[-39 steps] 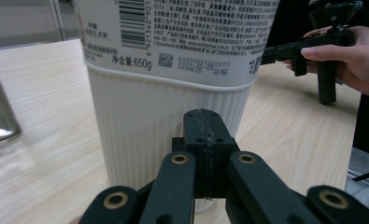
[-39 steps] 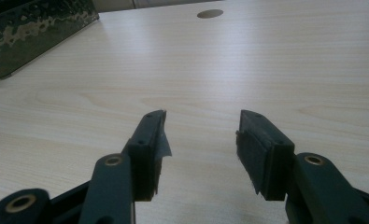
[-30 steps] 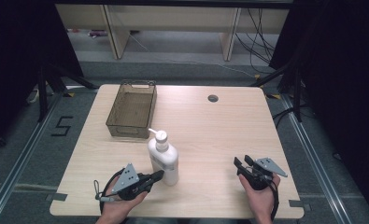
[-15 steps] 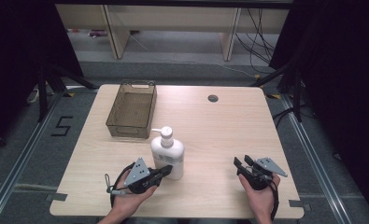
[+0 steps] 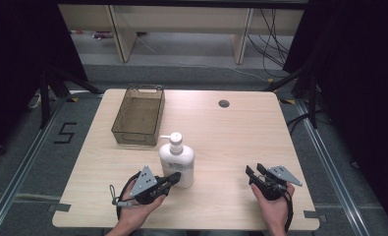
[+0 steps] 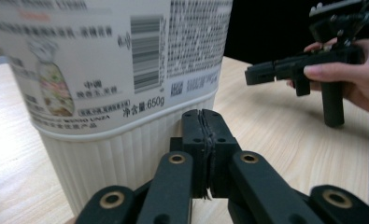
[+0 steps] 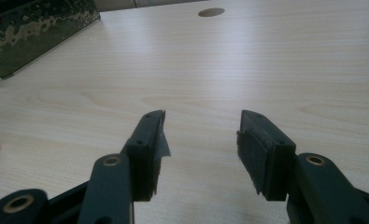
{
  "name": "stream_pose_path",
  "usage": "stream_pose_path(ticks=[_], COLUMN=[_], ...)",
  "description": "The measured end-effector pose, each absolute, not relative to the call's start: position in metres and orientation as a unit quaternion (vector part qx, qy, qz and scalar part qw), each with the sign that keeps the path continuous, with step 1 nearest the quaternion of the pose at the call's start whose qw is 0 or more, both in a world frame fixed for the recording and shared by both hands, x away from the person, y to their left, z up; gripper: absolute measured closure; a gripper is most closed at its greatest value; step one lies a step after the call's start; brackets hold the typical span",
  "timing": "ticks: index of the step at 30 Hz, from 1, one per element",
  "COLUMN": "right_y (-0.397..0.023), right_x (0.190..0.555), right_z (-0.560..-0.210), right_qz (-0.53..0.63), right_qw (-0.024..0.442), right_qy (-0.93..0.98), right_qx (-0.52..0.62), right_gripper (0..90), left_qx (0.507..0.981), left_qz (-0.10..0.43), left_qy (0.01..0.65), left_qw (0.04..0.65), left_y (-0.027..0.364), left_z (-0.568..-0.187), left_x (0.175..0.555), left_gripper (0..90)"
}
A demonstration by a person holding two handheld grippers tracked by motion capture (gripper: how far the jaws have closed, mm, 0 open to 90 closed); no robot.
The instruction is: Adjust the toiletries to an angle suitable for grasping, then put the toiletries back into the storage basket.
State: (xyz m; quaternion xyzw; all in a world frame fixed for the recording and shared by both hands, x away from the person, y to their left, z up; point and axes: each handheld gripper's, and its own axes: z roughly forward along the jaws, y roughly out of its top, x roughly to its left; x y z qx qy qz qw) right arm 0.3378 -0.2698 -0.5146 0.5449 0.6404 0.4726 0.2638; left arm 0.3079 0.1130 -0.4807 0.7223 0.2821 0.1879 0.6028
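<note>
Lotion bottle (image 5: pixel 177 162) stood upright near the empty basket (image 5: pixel 138 115); left tongs (image 5: pixel 174 177) together against it, right tongs (image 5: pixel 251 173) apart.

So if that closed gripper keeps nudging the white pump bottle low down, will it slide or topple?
Probably slide. The left gripper meets the pump bottle near its base, and the bottle looks wide and squat. Its large labelled size suggests weight if full, so it may resist. The smooth table should let it glide; a higher push risks tipping.
</note>
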Motion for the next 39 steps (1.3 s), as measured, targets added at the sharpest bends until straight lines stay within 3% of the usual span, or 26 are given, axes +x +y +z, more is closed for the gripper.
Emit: stream_pose_path(ticks=[3, 7, 8, 16, 39], right_y=[-0.27, -0.272, -0.271, -0.273, -0.274], right_x=[0.338, 0.336, 0.336, 0.338, 0.339], right_z=[-0.515, -0.513, -0.514, -0.515, -0.515], right_qz=[0.467, 0.461, 0.469, 0.473, 0.481], right_qw=[0.271, 0.266, 0.263, 0.26, 0.24], right_qy=[0.641, 0.649, 0.642, 0.641, 0.642], right_qx=[0.545, 0.544, 0.547, 0.546, 0.547], right_gripper=[51.3, 51.0, 51.0, 50.7, 49.4], left_qx=[0.709, 0.68, 0.674, 0.644, 0.634], left_qz=[0.207, 0.243, 0.257, 0.313, 0.338], left_qy=[0.284, 0.295, 0.298, 0.306, 0.332], left_qw=[0.611, 0.626, 0.625, 0.627, 0.611], left_y=[0.114, 0.115, 0.115, 0.107, 0.087], left_z=[-0.472, -0.451, -0.445, -0.42, -0.405], left_x=[0.298, 0.283, 0.279, 0.287, 0.308], left_gripper=[80.6, 66.8, 58.6, 39.2, 39.3])
